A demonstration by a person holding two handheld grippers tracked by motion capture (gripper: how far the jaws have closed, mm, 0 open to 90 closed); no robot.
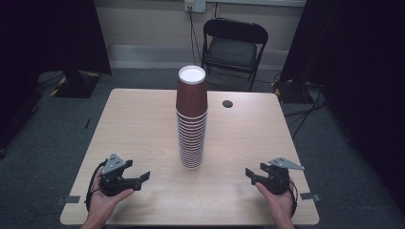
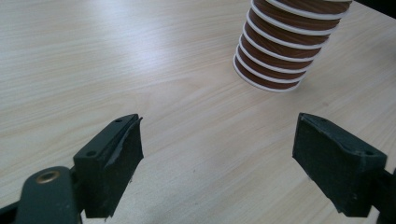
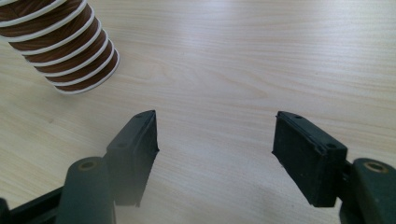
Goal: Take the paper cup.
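A tall stack of brown paper cups (image 1: 192,119) with white rims stands upside down at the middle of the wooden table (image 1: 138,119). My left gripper (image 1: 143,178) rests near the front left edge, held in a hand, open and empty. My right gripper (image 1: 250,173) sits near the front right edge, also open and empty. In the left gripper view the cup stack (image 2: 287,42) is ahead to the upper right of the left gripper (image 2: 217,149). The right gripper view has the cup stack (image 3: 63,44) at the upper left of the right gripper (image 3: 215,149).
A dark round hole (image 1: 228,103) marks the table's far right part. A black folding chair (image 1: 234,47) stands behind the table. Dark curtains hang at both sides. Bare tabletop lies between the grippers and around the stack.
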